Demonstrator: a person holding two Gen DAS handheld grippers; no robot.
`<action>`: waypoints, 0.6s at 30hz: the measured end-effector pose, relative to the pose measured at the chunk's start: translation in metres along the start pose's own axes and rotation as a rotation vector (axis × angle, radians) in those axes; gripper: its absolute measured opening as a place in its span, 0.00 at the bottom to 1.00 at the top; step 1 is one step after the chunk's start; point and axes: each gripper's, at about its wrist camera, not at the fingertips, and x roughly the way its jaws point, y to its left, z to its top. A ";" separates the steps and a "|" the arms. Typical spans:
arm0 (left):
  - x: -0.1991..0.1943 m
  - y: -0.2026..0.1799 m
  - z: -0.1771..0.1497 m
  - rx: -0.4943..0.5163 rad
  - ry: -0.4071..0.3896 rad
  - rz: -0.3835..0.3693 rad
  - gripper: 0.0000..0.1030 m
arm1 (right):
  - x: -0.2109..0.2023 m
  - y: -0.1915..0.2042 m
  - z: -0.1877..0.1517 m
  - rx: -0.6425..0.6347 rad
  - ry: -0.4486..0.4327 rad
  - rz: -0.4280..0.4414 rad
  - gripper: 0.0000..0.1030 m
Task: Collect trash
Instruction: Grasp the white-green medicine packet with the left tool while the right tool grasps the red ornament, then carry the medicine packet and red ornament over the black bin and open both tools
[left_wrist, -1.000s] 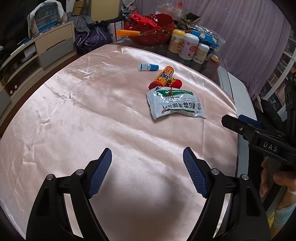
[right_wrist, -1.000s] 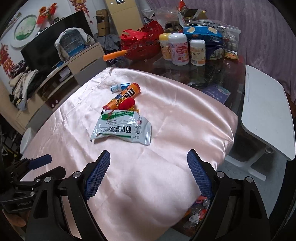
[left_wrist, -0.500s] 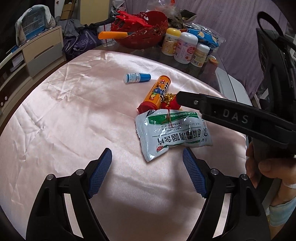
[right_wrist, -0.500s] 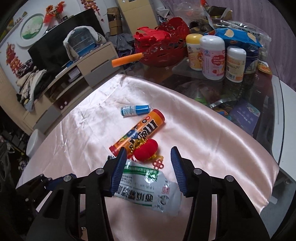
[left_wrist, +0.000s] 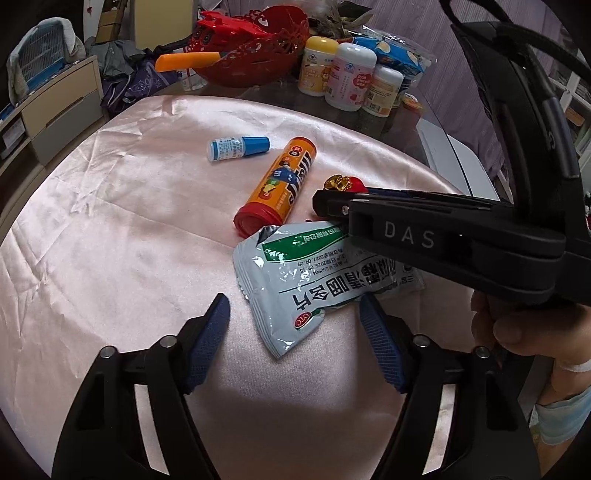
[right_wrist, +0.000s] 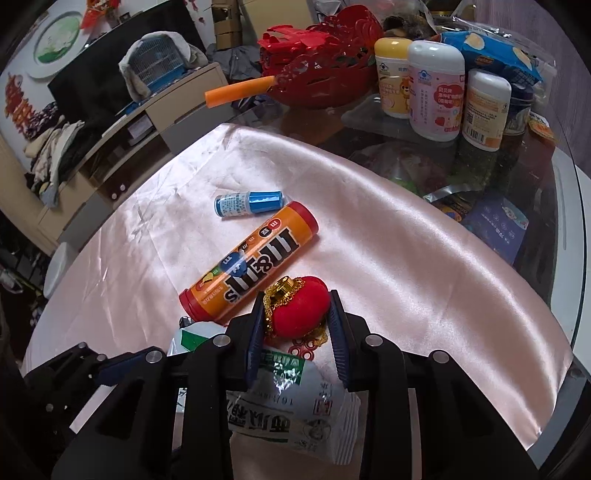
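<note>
A: Where did the trash lie, and how much room was round it?

B: On the pink satin cloth (left_wrist: 110, 240) that covered the near part of the counter (right_wrist: 436, 166). The cloth's far edge ran just before the red basket (left_wrist: 258, 55) and the three white bottles (right_wrist: 436, 88); its right edge dropped off close to the pieces. The whole left half of the cloth was bare, so that side gave the open room.

A: And the pieces themselves?

B: A white-and-green packet (left_wrist: 317, 280) lay flat nearest the camera, its long axis running across, one corner pointing toward the left gripper (left_wrist: 295, 325). Beyond it an orange candy tube (right_wrist: 251, 262) lay on its side, its long axis slanting from near-left to far-right, the red cap end touching or nearly touching the packet's top edge. Farther off a small blue-capped bottle (right_wrist: 249, 202) lay crosswise, cap to the right, just beside the tube's far end.

A: The red thing?

B: A red plush ornament (right_wrist: 299, 314) with gold trim, just right of the tube's near end and at the packet's upper edge.

A: The fingers?

B: The right gripper (right_wrist: 297, 328) had just been closing, and its fingers (right_wrist: 338, 343) pressed the ornament on both sides. The left fingers (left_wrist: 207, 332) had been closing too but stood apart, straddling the packet's near corner; I couldn't tell whether the right one touched its edge.
</note>
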 end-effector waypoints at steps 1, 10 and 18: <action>0.000 -0.002 0.001 0.005 -0.001 -0.007 0.56 | 0.000 -0.002 -0.001 0.006 0.003 0.014 0.32; 0.001 -0.011 0.001 0.017 0.006 -0.046 0.27 | -0.007 -0.008 -0.007 0.016 -0.001 -0.007 0.32; -0.013 -0.015 -0.011 0.009 0.016 -0.052 0.14 | -0.034 -0.026 -0.022 0.050 -0.022 -0.036 0.32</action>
